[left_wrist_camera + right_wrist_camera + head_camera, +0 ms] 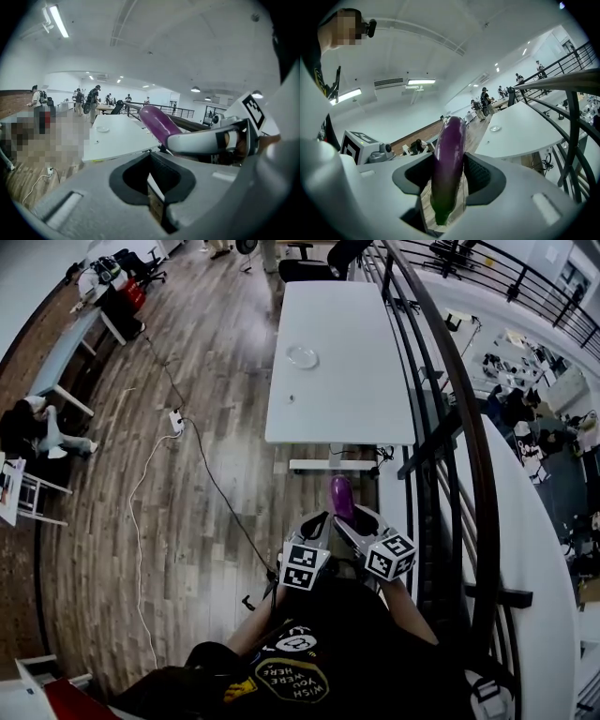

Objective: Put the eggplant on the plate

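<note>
gripping eggplant (340,495) in right gripper (344,515) jaws, short of table (337,381) edge

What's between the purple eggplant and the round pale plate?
Head view: from purple eggplant, wooden floor and table foot, then bare white tabletop to the round pale plate.

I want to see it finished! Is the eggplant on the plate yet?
Not yet. The right hand-held gripper is clamped on the eggplant, and the plate sits far ahead on the white table.
</note>
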Demonstrator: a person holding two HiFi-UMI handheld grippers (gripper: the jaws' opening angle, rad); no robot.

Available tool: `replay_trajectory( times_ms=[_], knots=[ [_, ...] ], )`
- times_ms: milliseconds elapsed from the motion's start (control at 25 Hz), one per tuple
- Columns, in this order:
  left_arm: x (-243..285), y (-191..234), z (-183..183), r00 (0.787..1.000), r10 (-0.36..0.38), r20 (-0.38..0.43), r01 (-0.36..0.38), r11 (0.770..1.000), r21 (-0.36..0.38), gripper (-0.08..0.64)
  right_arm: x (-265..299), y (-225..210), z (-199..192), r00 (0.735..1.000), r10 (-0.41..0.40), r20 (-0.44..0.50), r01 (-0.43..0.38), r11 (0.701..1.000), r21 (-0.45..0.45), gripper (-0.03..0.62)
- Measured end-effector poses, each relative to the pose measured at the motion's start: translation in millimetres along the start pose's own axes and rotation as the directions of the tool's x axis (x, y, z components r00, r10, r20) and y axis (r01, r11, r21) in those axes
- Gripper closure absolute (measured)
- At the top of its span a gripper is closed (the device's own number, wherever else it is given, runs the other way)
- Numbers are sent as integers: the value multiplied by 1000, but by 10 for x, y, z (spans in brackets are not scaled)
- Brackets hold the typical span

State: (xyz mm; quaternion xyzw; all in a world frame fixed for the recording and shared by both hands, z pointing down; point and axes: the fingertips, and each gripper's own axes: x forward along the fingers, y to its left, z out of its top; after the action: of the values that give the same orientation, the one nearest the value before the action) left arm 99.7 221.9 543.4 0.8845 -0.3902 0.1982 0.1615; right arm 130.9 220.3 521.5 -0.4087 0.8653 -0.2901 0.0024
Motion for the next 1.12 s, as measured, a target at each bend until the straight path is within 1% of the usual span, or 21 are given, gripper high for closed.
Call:
replay_trajectory(
  times_ms=[160,320,520,640,880,1120],
  knots=[
    [184,293,31,1000,9,-12,-9,1000,-28,555,221,-199,109,1000,-19,-10,19,1000,-13,387],
    [389,665,234,1000,13,-9,-14,999,-46,555,482,-328,337,999,-37,-8,36,999,-22,387],
    [615,1074,624,999,-7,37,8,1000,-27,555,896,-411,639,999,-48,3,48,998,-43,387],
    [708,1288,754,998,-25,55,27,999,-21,555,1166,-438,760,999,-52,5,52,997,-62,387],
    [831,1648,848,995,-58,83,62,997,-47,555,1567,-441,869,997,-75,2,75,994,-83,387],
    [875,2011,786,998,-34,60,40,995,-89,555,1888,-506,825,996,-77,-48,74,995,-65,387]
  ],
)
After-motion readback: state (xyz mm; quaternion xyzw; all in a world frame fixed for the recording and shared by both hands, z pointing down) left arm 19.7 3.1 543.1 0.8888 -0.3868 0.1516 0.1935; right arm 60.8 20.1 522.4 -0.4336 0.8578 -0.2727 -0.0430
